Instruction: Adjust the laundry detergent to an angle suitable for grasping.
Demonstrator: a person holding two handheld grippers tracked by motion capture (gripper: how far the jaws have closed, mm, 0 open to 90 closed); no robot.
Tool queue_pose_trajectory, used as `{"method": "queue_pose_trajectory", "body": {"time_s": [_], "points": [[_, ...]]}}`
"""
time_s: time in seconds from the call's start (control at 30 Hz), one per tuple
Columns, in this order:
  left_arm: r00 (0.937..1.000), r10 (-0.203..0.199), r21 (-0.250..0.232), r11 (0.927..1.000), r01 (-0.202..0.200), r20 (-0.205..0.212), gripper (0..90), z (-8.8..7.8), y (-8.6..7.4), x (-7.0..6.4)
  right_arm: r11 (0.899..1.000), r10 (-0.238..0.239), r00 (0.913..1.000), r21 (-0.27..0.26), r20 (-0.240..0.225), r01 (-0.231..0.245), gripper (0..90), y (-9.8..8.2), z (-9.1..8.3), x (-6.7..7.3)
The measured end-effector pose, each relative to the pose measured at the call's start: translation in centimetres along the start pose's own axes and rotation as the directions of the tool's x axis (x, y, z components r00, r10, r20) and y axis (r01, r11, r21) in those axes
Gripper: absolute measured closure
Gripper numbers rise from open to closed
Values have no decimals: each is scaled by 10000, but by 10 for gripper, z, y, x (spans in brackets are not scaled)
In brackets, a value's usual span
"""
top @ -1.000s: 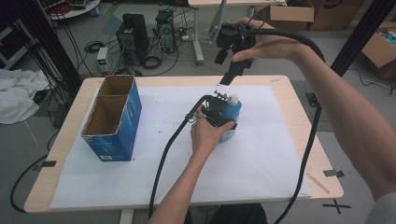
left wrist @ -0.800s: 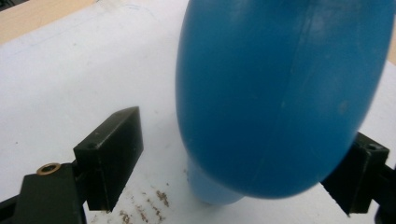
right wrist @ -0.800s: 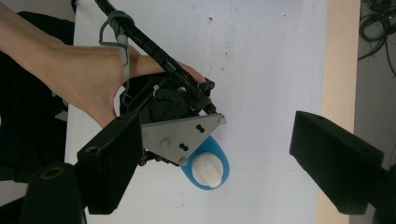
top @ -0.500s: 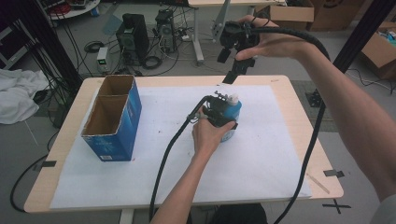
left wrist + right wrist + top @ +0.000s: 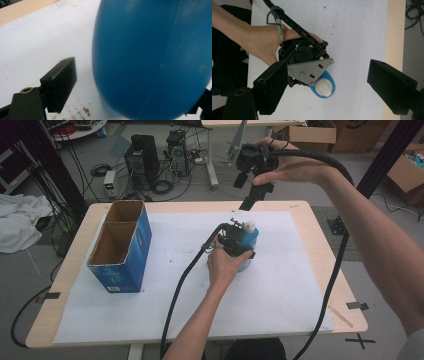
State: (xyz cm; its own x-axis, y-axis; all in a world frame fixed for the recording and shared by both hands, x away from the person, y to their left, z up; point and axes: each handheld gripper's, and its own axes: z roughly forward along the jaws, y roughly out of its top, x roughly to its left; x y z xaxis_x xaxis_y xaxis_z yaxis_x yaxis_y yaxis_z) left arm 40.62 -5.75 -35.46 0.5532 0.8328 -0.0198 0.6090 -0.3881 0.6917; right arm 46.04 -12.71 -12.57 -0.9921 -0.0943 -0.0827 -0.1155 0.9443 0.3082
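My left gripper (image 5: 239,239) sits low on the white sheet (image 5: 150,295) near the middle of the table (image 5: 320,235), with its jaws either side of the blue bottle (image 5: 248,240). In the left gripper view the bottle's (image 5: 152,57) body bulges between the two jaws; one jaw stands just clear of its side, and the other is mostly hidden behind it, so I think the grip is loose, but I cannot tell whether it truly clamps. The bottle stands upright, its white cap (image 5: 323,86) showing from above. My right gripper (image 5: 248,195) hangs in the air above the far edge of the table, jaws spread wide and holding nothing. A blue box (image 5: 122,247) stands well off to the left.
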Motion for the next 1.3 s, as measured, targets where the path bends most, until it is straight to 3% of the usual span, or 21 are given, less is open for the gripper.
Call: {"method": "queue_pose_trajectory", "body": {"time_s": [0.5, 1.3], "points": [[9999, 107, -232, 9997, -108, -28, 214, 4, 0, -3, 10000, 84, 10000, 9, 18, -84, 173, -6, -1, 0], [9980, 475, -464, 9979, -455, 426, 405, 6, -1, -6, 9999, 77, 10000, 129, 24, -77, 172, -7, 1, 2]]}}
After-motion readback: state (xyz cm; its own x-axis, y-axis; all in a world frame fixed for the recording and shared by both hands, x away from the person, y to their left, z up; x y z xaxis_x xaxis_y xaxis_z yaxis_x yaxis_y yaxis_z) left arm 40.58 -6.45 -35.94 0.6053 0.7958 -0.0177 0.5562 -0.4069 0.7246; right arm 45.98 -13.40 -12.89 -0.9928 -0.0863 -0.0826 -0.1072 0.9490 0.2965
